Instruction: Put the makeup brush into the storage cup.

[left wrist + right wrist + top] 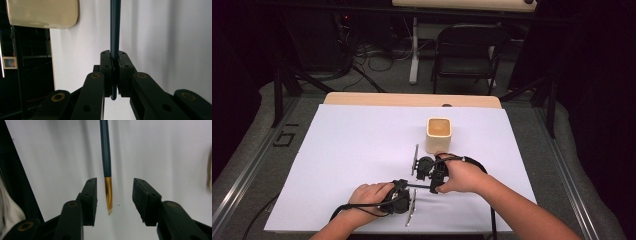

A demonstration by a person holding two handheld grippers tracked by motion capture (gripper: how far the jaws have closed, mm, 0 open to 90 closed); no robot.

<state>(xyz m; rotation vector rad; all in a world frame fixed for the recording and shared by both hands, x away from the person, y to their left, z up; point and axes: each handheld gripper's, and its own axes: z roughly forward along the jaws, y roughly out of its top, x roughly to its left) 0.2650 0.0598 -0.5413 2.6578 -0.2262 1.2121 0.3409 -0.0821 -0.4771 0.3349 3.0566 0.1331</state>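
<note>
A thin brush with a dark teal handle (115,30), a gold ferrule (108,191) and a pale tip lies level just above the white sheet. My left gripper (114,72) is shut on the handle near its blunt end. In the high view the left gripper (408,189) is at the front centre, and the brush (419,186) runs from it towards the right gripper (432,181). My right gripper (114,200) is open, with the ferrule and tip between its jaws and touching neither. A cream square cup (439,134) stands upright just beyond the right hand.
A white sheet (362,150) covers the wooden table (412,99). The cup (42,12) appears at the top left of the left gripper view. Behind the table are a black folding chair (467,50) and loose cables on the floor. Metal rails run along both sides.
</note>
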